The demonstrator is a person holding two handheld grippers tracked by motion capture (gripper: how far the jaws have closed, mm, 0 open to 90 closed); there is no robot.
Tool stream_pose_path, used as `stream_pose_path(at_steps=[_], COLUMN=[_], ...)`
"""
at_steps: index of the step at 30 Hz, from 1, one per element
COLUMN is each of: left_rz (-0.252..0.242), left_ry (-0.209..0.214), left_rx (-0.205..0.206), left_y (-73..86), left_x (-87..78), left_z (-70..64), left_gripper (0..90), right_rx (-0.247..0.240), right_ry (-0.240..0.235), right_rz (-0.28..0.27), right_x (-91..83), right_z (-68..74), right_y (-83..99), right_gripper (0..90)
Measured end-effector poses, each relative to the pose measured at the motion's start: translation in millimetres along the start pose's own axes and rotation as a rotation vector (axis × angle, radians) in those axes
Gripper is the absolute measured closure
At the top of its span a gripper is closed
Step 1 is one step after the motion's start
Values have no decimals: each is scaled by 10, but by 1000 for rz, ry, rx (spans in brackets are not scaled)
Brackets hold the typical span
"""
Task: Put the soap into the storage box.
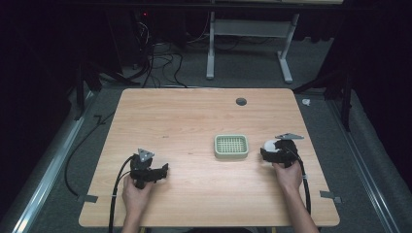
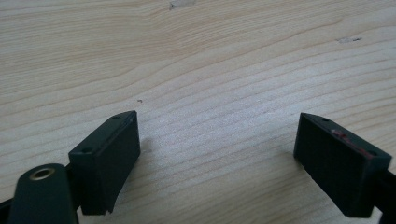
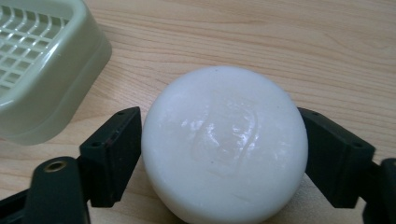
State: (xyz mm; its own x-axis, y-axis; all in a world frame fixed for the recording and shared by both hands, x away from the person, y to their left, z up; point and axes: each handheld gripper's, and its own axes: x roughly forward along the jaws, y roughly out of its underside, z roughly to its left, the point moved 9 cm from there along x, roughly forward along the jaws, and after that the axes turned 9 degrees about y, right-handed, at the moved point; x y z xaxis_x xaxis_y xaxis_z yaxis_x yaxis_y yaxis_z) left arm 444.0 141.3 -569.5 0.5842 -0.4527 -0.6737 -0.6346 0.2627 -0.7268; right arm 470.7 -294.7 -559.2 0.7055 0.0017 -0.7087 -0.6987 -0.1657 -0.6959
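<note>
Fingers of the right gripper pinch a white soap bar beside the green dish; the left gripper rests spread on the table.

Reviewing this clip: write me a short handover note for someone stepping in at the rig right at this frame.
Right gripper: jaws closed against both sides of the round white soap bar, just right of the green soap dish.
Left gripper: open, holding nothing, low over bare wood near the table's front left.
Done: soap is gripped. Whether it is lifted off the table cannot be told.
Left, most likely: carry the soap the short way left and set it on the dish's slotted grid, which is bare, then release. The left gripper could steady the dish if it slides.
</note>
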Motion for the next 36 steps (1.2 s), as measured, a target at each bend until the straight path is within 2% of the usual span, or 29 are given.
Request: stream_pose_path(at_steps=[2, 13, 18, 24, 28, 36], left_rz=[0, 0, 0, 2, 0, 0], left_ry=[0, 0, 0, 0, 0, 0], left_rx=[0, 0, 0, 0, -1, 0], left_y=[0, 0, 0, 1, 0, 0], left_x=[0, 0, 0, -1, 0, 0], left_z=[0, 0, 0, 0, 0, 0], left_gripper=[150, 150, 150, 150, 150, 150], right_rx=[-10, 0, -16, -12, 20, 26], right_ry=[13, 0, -8, -15, -26, -55], right_rz=[-5, -1, -3, -9, -35, -47], right_x=[3, -4, -13, -47, -106, -187], right_z=[-11, -12, 4, 7, -14, -12], right_y=[3, 9, 10, -2, -44, -74], right_gripper=[243, 249, 250, 251, 251, 251])
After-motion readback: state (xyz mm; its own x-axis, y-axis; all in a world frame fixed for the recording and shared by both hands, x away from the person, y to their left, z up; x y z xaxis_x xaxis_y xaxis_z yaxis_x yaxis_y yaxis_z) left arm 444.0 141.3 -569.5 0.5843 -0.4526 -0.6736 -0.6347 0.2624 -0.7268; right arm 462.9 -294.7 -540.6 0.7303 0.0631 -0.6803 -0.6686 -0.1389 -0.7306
